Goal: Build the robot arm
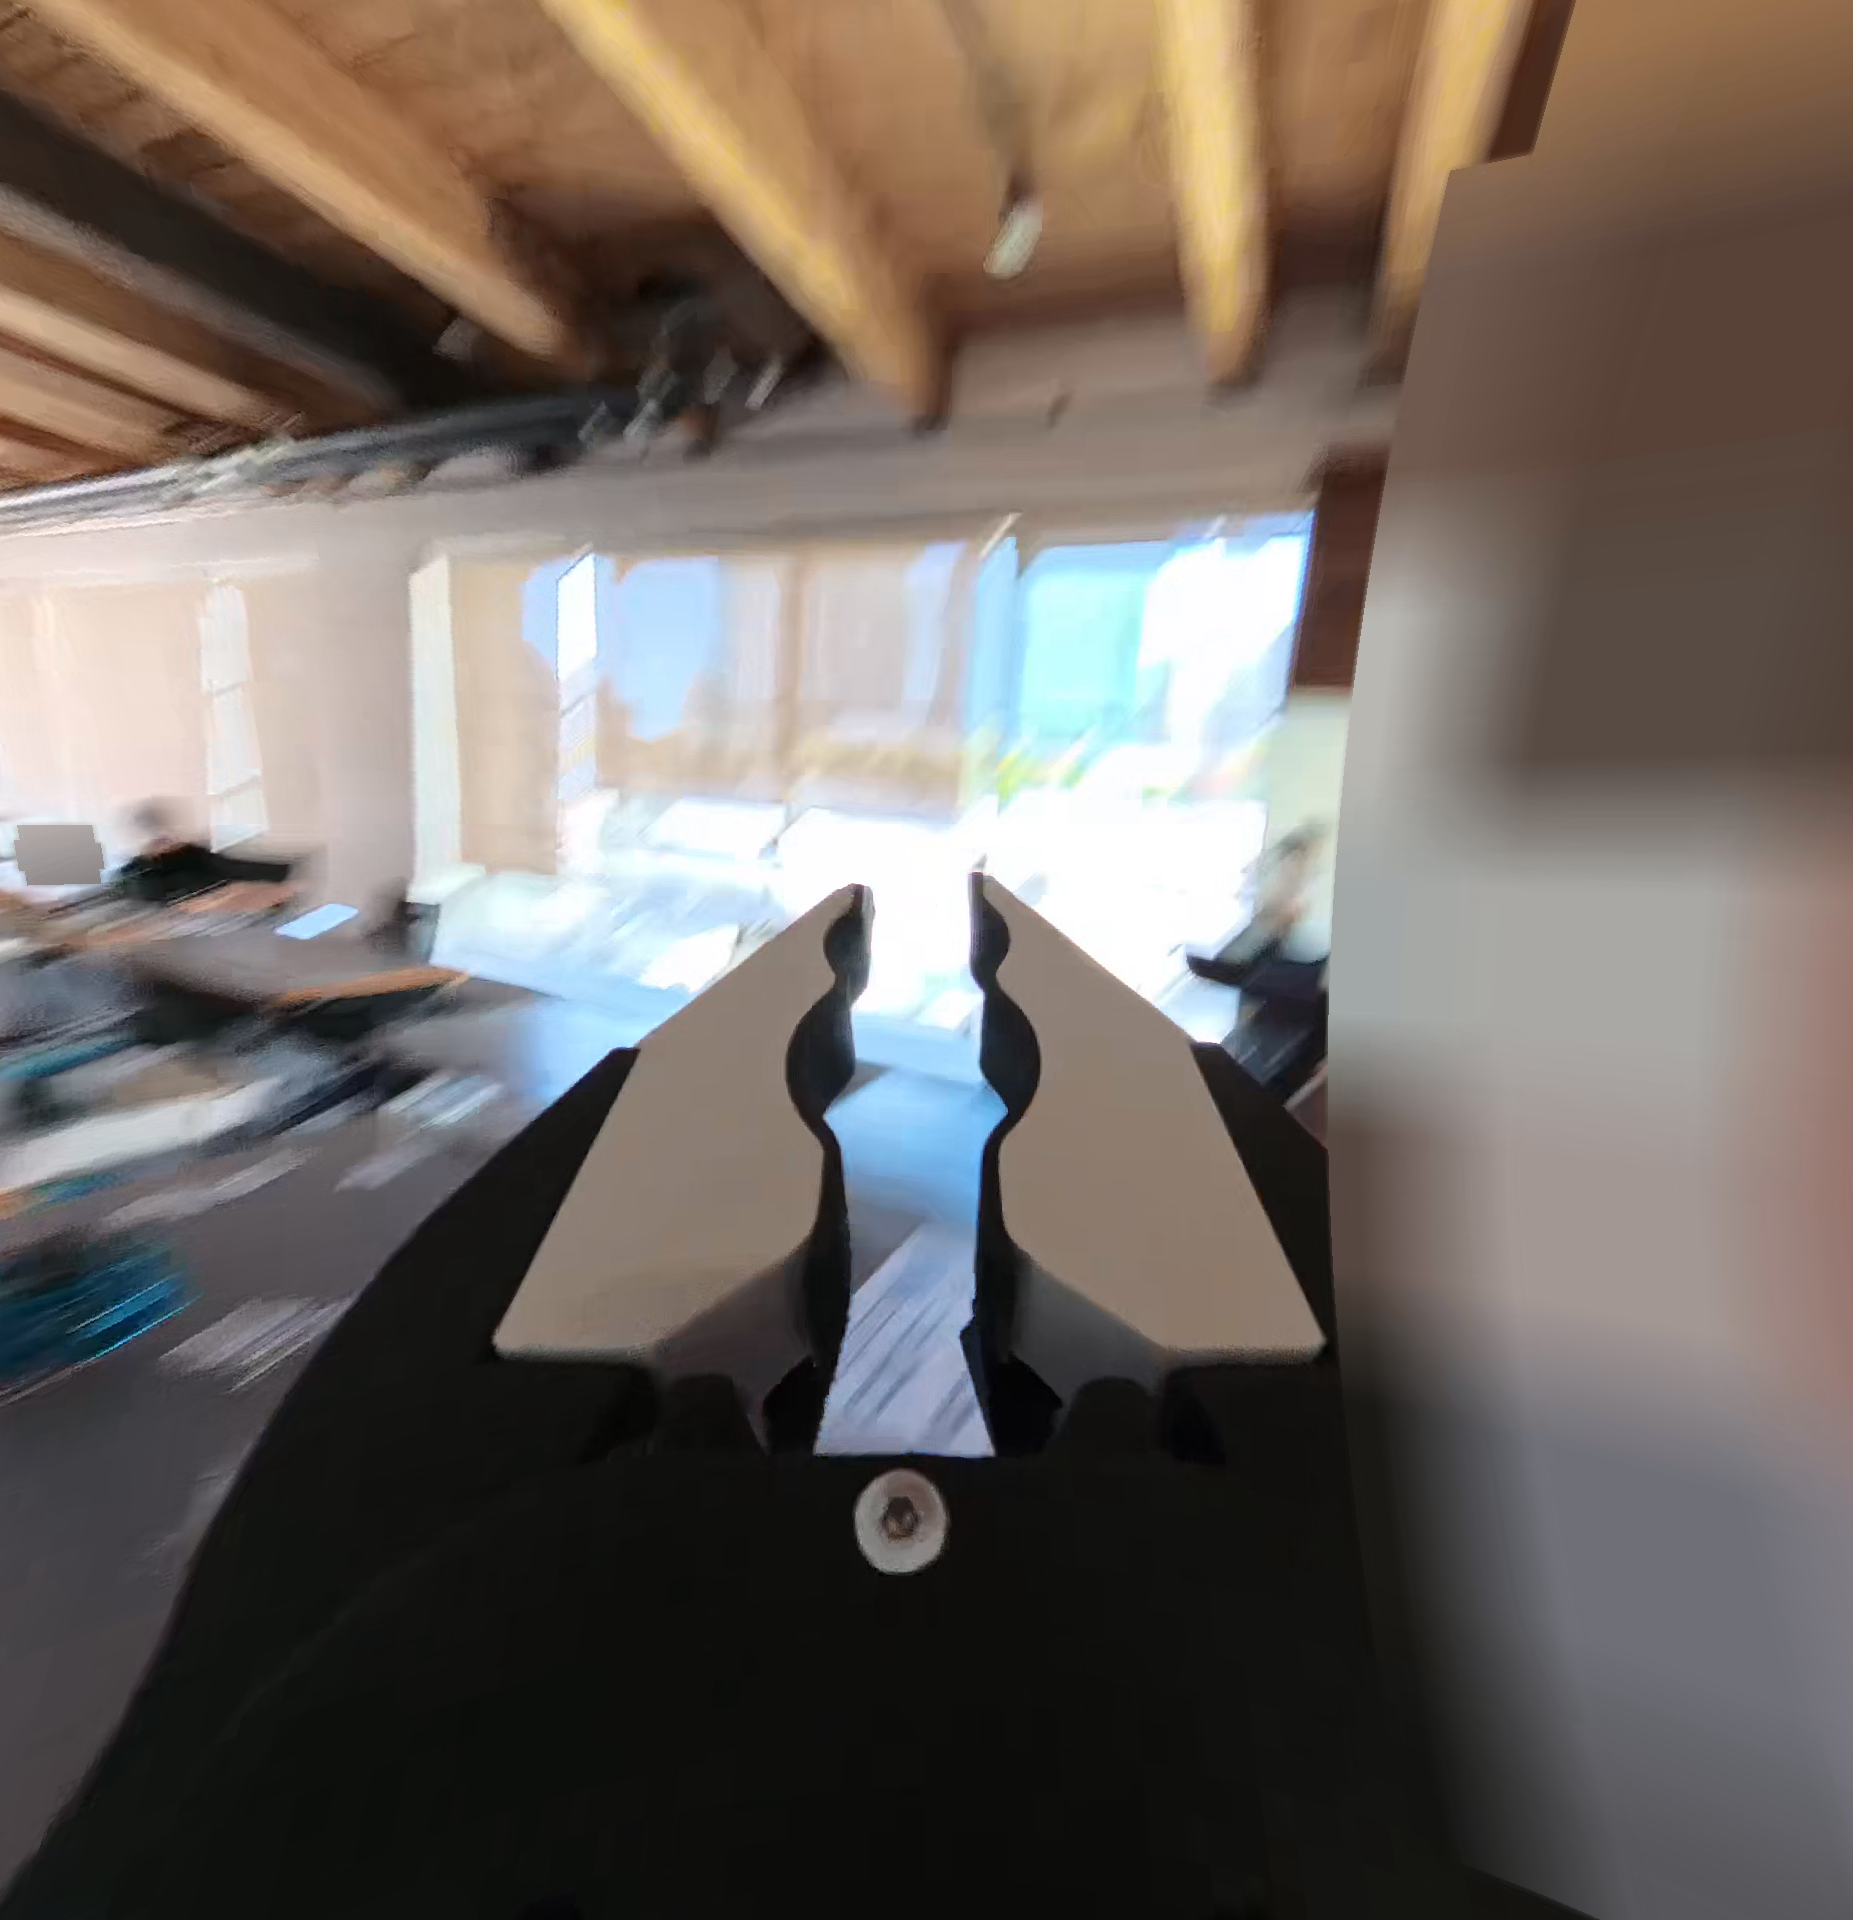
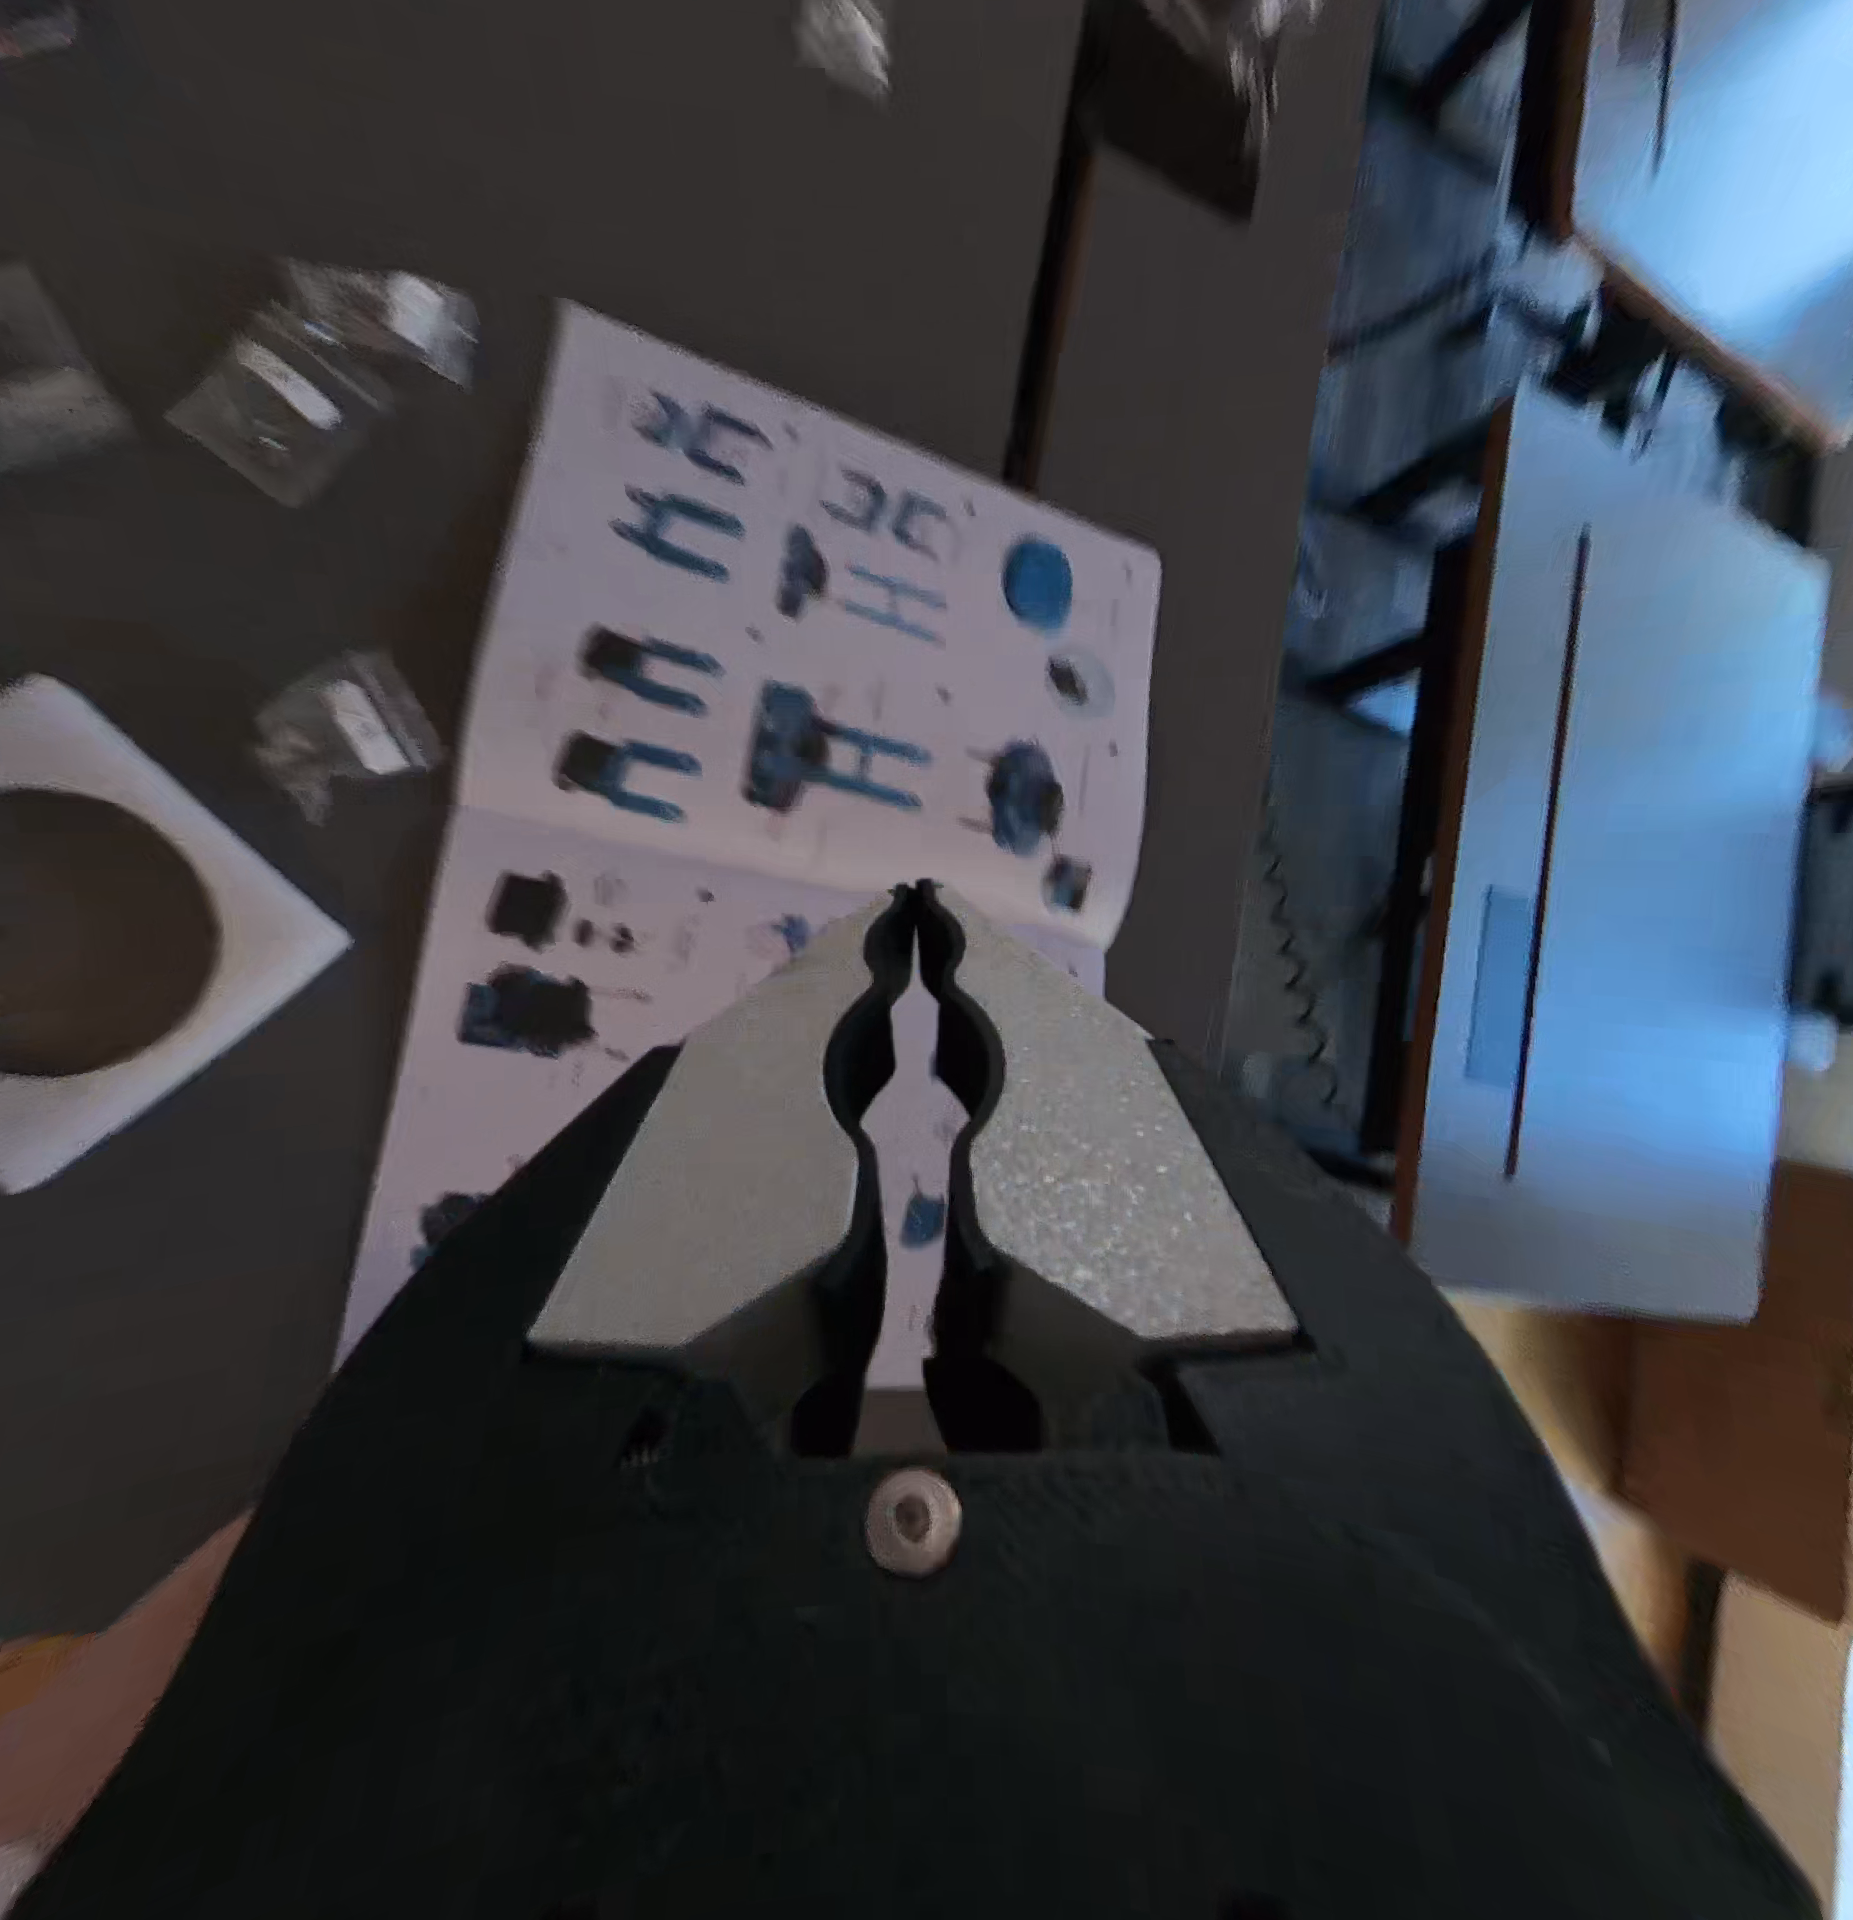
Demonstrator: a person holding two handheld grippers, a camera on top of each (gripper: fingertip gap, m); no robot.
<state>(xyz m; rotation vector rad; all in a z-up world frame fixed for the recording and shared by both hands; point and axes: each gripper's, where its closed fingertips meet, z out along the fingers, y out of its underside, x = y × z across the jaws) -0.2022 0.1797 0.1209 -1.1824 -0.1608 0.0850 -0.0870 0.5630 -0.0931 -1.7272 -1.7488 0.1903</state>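
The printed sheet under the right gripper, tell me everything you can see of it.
The printed sheet is white paper lying flat on the dark table, creased across its middle as if unfolded. It carries rows of blurred blue and black pictures of small parts, too blurred to make out further. Its near end is hidden behind the right gripper, whose jaws are shut and empty in front of it; contact cannot be told. Clear plastic bags lie apart to its left.

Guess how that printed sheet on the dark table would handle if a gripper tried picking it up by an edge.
Likely floppy: the printed sheet looks thin and shows a fold crease across its middle, so it would probably bend there. Likely light, and lying flat on the dark table, so it offers little edge to catch. The right gripper is shut just above it, empty.
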